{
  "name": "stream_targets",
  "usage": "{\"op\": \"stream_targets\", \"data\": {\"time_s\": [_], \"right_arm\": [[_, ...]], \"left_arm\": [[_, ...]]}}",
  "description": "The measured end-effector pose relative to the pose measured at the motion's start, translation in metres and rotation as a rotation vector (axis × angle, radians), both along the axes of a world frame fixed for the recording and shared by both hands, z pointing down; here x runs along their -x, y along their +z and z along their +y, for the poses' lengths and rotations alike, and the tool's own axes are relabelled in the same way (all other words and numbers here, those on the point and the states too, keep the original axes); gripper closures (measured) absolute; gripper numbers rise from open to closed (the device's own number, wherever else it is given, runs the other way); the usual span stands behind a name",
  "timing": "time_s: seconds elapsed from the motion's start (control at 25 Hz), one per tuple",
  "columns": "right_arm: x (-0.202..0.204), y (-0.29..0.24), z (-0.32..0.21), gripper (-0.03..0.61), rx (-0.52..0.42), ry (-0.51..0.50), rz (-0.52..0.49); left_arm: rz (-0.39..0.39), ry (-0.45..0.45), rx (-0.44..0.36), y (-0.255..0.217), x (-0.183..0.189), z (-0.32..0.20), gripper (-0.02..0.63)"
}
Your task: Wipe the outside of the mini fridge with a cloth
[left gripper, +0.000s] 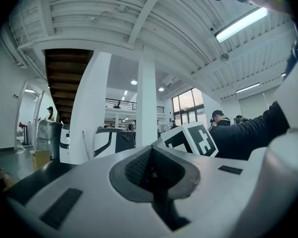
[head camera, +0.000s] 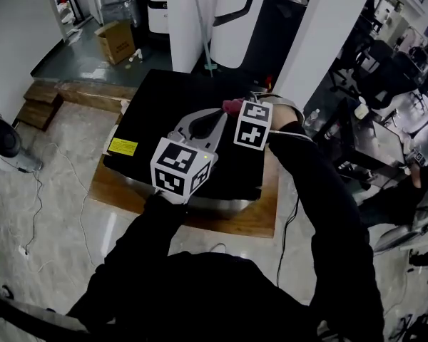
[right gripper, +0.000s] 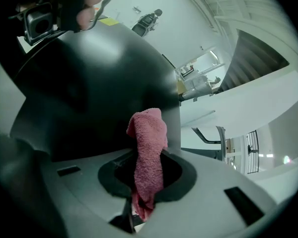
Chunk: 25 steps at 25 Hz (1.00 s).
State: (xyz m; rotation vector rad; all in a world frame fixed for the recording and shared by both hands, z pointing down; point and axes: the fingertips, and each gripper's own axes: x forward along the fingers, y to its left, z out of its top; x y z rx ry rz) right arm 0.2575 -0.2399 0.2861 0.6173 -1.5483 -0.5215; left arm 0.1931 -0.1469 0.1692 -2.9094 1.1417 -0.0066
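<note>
Wiping of the top looks to be in hand. The room is an open workshop with a white pillar (head camera: pixel 192 20) at upper centre and a pale marble floor (head camera: pixel 64 191). On it, mid-frame in the head view, a low wooden platform (head camera: pixel 250 219) carries the glossy black mini fridge (head camera: pixel 171 112). Above its top, the left tongs (left gripper: pixel 151 170) are pressed together and empty. The right tongs (right gripper: pixel 149 167) are clenched on a pink terry cloth (right gripper: pixel 150 133), near the fridge's upper right edge. The next move likely calls for pressing the cloth flat and sweeping it across.
</note>
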Motion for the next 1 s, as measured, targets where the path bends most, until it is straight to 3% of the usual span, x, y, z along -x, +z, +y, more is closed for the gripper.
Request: {"op": "stream_targets", "data": {"time_s": [0.52,1.0], "right_arm": [[0.053,-0.002,0.129,0.520,0.147,0.029,-0.083],[0.071,-0.002,0.197,0.517,0.238,0.091,-0.157]], "left_arm": [[0.015,0.125,-0.015,-0.009,0.049,0.073,0.607],[0.023,0.182,0.004,0.011,0.079,0.125,0.607]]}}
